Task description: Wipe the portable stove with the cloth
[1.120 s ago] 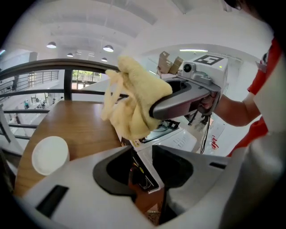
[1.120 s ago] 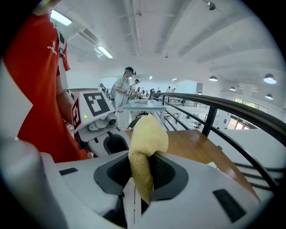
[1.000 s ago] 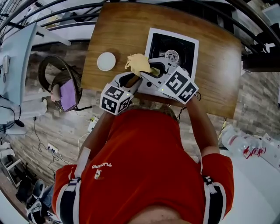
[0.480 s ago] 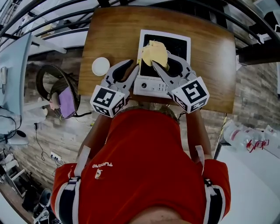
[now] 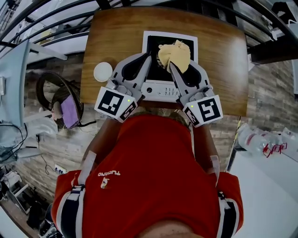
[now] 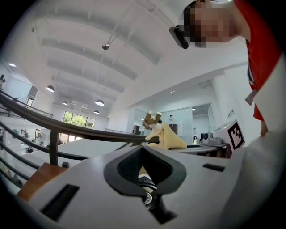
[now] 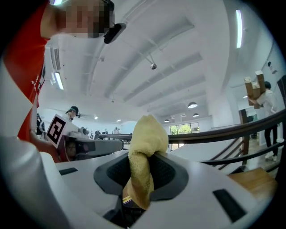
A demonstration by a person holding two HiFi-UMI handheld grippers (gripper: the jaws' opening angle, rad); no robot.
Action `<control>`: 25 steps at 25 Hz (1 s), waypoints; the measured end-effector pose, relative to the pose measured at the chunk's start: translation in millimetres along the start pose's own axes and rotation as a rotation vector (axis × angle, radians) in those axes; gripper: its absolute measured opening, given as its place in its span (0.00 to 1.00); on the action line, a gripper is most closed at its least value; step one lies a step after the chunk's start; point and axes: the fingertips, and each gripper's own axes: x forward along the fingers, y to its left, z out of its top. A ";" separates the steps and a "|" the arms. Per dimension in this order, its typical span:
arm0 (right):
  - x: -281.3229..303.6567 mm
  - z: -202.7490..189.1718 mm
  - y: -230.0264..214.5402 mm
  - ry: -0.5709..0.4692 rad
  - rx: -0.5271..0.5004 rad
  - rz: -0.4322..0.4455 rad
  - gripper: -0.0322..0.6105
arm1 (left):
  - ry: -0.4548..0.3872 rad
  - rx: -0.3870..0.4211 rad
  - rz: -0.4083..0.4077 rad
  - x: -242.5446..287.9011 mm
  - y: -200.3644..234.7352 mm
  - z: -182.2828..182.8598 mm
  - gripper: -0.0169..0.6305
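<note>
The portable stove (image 5: 152, 88), white with a black top, stands on the wooden table (image 5: 116, 37) in the head view. Above its black top hangs a bunched yellow cloth (image 5: 175, 55), and my right gripper (image 5: 171, 65) is shut on it. In the right gripper view the cloth (image 7: 144, 147) bulges up between the closed jaws of that gripper (image 7: 142, 157). My left gripper (image 5: 149, 56) is beside it over the stove's left side, shut with nothing in it. The left gripper view shows that gripper (image 6: 143, 147) with its jaws meeting and the cloth (image 6: 169, 137) beyond them. Both grippers point level.
A small white round dish (image 5: 103, 72) sits on the table left of the stove. Dark railings (image 5: 56, 14) run past the table's far edge. On the floor to the left stands a dark round frame with a purple item (image 5: 70, 111).
The right gripper has carried the cloth from left of the stove to above its black top. The left gripper's jaws, open half a second ago, have shut empty. Both grippers moved forward.
</note>
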 end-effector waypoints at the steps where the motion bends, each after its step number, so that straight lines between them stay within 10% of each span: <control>1: -0.7 2.2 0.7 -0.015 0.001 -0.012 0.23 | -0.007 0.003 -0.003 0.7 0.1 2.6 0.04; 25: -4.9 12.6 8.6 -0.082 -0.014 -0.070 0.22 | -0.053 -0.002 -0.036 2.8 -3.3 16.6 0.04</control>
